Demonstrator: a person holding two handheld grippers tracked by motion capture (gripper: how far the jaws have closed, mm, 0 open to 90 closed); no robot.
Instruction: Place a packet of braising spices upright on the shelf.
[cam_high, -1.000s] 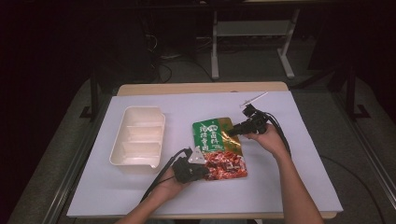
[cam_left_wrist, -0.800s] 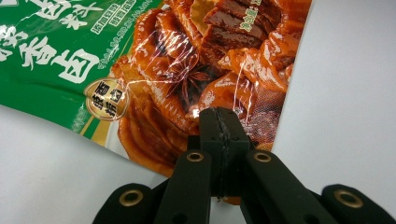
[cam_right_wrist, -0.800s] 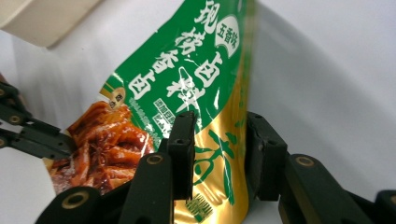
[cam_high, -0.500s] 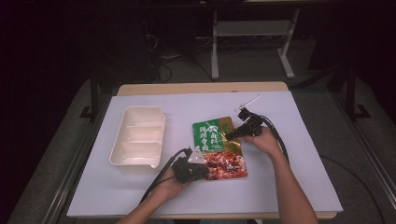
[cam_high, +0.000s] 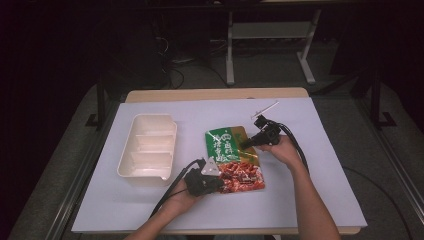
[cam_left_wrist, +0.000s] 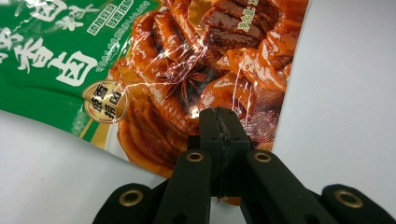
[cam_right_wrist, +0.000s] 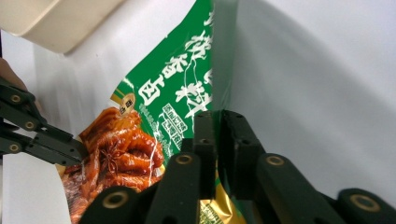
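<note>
1. I hold a hand-held gripper in each hand, and both are on the same sauce pouch, a green-and-red seasoning packet lying flat near the middle of the bench.
2. My left hand-held gripper is pressed together on the pouch's near end, pinching the red printed part close to its near left corner; in the left gripper view the jaws meet tight over the foil edge.
3. My right hand-held gripper has just been closing on the pouch's right edge, toward the far, green end. In the right gripper view the thin green edge stands up between the jaws, which now look nipped on it.
4. The relation that matters: the pouch's long axis runs near to far, with my left grip at its near end and my right grip toward the far right, so the two grips sit apart along the pouch.
5. I judge the next move to be a lift or a pull between the two grips.
6. The cream compartment tray sits to the left of the pouch, apart from it.
7. A thin white strip lies far right of the pouch, out of the way. Nothing stands between pouch and tray.
</note>
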